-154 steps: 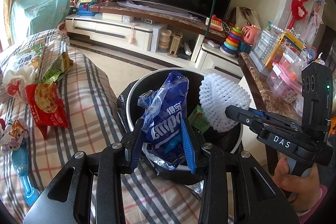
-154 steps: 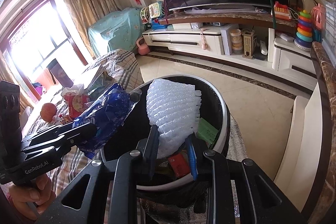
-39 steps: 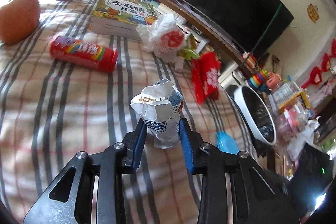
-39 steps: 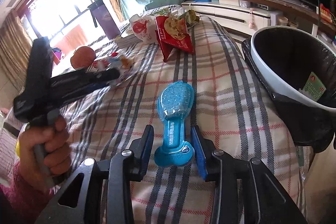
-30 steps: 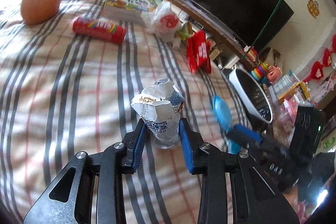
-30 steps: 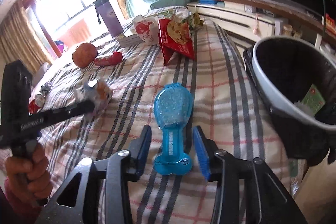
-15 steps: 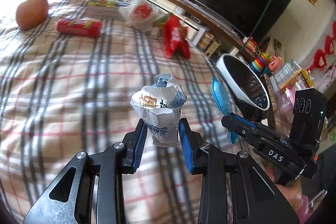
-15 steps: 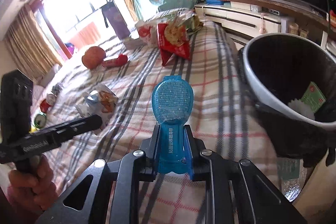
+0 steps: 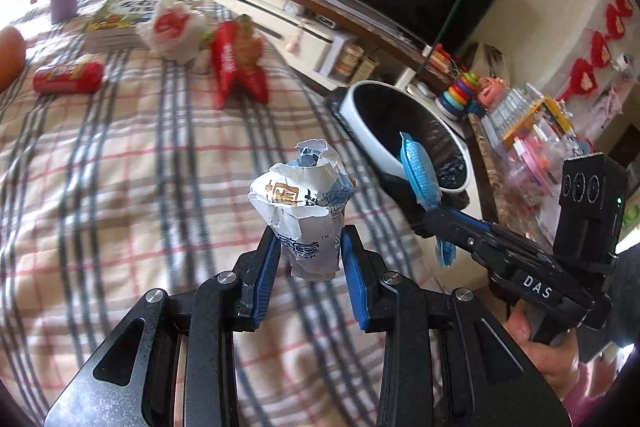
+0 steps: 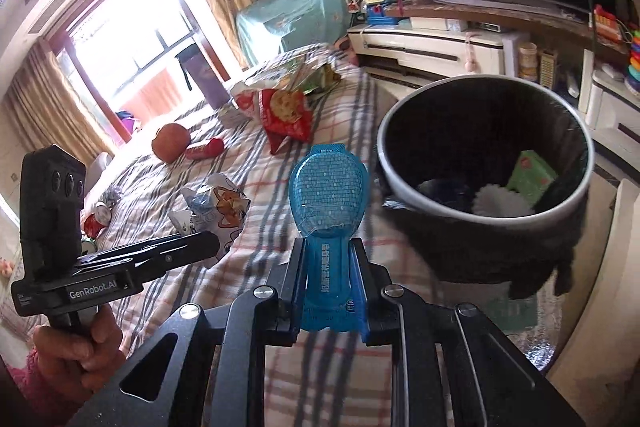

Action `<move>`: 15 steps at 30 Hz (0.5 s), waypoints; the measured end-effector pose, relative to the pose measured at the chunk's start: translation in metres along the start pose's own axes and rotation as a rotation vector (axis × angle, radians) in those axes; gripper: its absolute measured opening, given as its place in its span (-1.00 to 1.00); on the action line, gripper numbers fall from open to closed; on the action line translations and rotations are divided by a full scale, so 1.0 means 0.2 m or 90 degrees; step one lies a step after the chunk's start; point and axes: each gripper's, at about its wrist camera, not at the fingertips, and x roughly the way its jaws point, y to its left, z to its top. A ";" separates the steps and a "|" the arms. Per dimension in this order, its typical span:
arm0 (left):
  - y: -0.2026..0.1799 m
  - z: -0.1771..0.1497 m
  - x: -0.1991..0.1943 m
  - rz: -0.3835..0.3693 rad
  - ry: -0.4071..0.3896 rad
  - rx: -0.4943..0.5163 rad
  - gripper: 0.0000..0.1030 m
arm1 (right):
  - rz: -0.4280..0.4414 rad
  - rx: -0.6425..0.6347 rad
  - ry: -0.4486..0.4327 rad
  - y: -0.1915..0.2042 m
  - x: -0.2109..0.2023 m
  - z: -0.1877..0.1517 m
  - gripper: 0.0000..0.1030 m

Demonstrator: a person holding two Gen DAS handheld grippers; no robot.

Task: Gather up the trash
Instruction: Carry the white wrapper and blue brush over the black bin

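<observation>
Blue-padded left gripper (image 9: 308, 251) is clamped on a crumpled white-and-silver foil wrapper (image 9: 304, 205); right gripper (image 10: 328, 281) is clamped on a blue plastic blister pack (image 10: 328, 195). Both are lifted off the plaid bedspread (image 9: 100, 187), not yet over the black-lined round bin (image 10: 484, 155) at the bed's far edge. Bin holds a green carton and white foam. Left: red snack bag (image 9: 236, 63), red tube (image 9: 68, 77), white bag. Beyond: TV and toy shelves.

Both tongs (image 9: 308, 259) (image 10: 328, 279) clamped, angled downward
</observation>
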 end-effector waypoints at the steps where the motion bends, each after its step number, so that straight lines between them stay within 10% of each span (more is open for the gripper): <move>1: -0.01 0.00 0.00 0.000 0.001 0.005 -0.41 | -0.001 0.003 -0.003 -0.01 -0.01 0.00 -0.61; 15: -0.22 0.12 0.08 -0.016 -0.003 0.071 -0.41 | -0.039 0.025 -0.045 -0.18 -0.11 0.10 -0.61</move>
